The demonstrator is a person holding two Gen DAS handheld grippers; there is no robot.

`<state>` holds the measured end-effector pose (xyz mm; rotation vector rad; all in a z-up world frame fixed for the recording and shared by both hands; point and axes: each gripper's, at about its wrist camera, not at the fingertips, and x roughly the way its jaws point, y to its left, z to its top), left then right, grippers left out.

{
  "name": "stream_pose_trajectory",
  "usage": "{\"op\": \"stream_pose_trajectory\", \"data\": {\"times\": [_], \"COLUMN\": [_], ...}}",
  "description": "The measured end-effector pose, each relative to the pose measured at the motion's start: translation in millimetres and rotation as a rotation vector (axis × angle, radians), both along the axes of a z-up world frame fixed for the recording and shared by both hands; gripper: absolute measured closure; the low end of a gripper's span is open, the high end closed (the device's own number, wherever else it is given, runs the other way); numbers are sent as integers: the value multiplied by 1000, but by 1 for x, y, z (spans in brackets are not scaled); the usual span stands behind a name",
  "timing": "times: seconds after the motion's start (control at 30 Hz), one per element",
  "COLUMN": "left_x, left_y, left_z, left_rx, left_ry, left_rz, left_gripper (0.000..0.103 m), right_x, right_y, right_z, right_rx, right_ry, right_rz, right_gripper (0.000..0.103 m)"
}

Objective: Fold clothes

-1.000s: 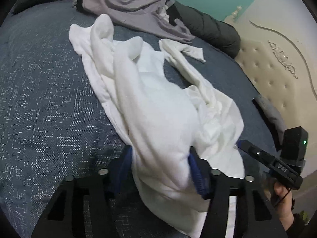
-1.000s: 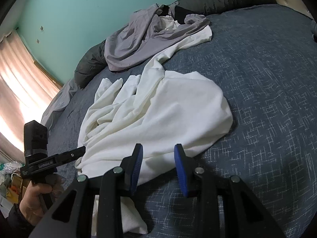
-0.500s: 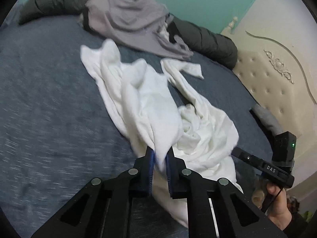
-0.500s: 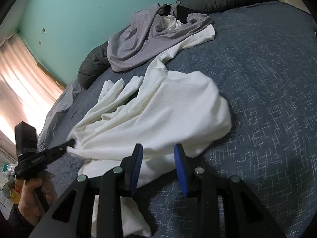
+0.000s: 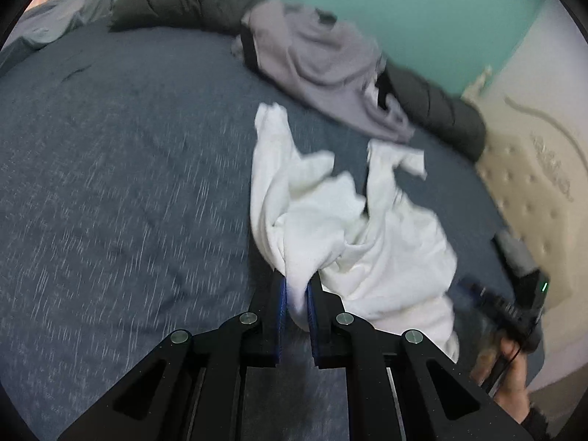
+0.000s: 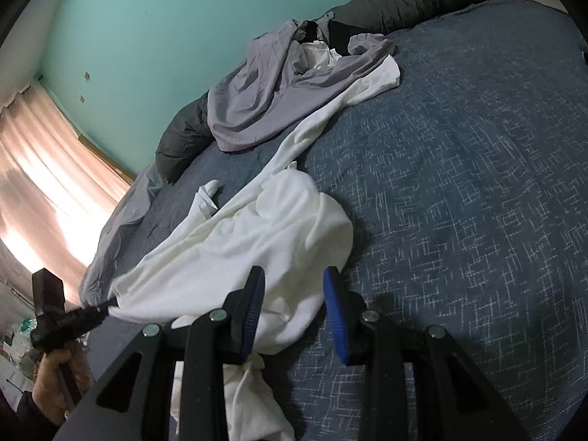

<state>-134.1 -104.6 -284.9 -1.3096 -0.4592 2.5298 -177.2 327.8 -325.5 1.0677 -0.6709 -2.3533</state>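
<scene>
1. Nearest in the left wrist view, the left gripper [image 5: 296,294] is pinching a bunched fold of the white garment [image 5: 330,228]; its jaws have just been closing and the cloth is now clamped between the blue pads [image 5: 281,301]. It looks to be gripping an edge so that the tangled cloth can be drawn out to one side.
2. Nearest in the right wrist view, the right gripper [image 6: 294,305] is hovering with its fingers [image 6: 253,305] spread and nothing clamped; the near hem of the white garment [image 6: 239,257] is lying under and between them. It is probably waiting to take the opposite edge.
3. At the left of that view, the left gripper [image 6: 99,308] is pulling the cloth into a taut point, which is why the garment is stretching leftward off the bedspread [image 6: 477,183].
4. The garment's body is lying crumpled in the middle of the blue bedspread [image 5: 110,183], still unfolded, one sleeve trailing far toward the pile.
5. Farther back, a grey garment [image 6: 264,88] is lying heaped over a dark duvet roll [image 5: 176,3], likely waiting its turn.
6. Farthest, the teal wall [image 6: 165,18] and a padded headboard [image 5: 533,191] at right are bounding the bed.
</scene>
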Motion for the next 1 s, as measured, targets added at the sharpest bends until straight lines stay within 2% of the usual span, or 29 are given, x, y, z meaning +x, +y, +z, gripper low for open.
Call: {"op": "stream_pose_trajectory", "data": {"times": [0.07, 0.23, 0.33, 0.4, 0.5, 0.57, 0.7, 0.77, 0.93, 1.0], "left_x": [2, -7, -20, -31, -61, -75, -99, -102, -105, -106], "left_y": [2, -12, -7, 7, 26, 33, 47, 56, 64, 63], "left_z": [4, 29, 44, 45, 28, 12, -24, -34, -48, -49], "left_rx": [-31, -37, -77, -125, -165, -199, -208, -235, -228, -227], "left_ry": [-3, 37, 61, 54, 7, -29, -132, -138, -157, -161], "left_rz": [-7, 82, 69, 13, -46, -58, -107, -131, -160, -161], "left_gripper": [89, 85, 84, 82, 76, 66, 64, 60, 59, 69], "right_x": [0, -2, -4, -5, -5, -5, -8, -9, -10, -9], "right_y": [2, 7, 5, 4, 3, 4, 6, 5, 3, 2], "right_z": [0, 0, -1, -2, -3, -4, -8, -9, -11, -11], "right_rx": [-5, -22, -23, -22, -20, -18, -20, -20, -16, -15], "right_ry": [0, -4, -8, -11, -11, -11, -20, -23, -28, -29], "right_rz": [-3, -18, -16, -12, -7, -8, -12, -8, 1, 2], "right_gripper": [69, 68, 67, 67, 67, 67, 67, 67, 67, 67]}}
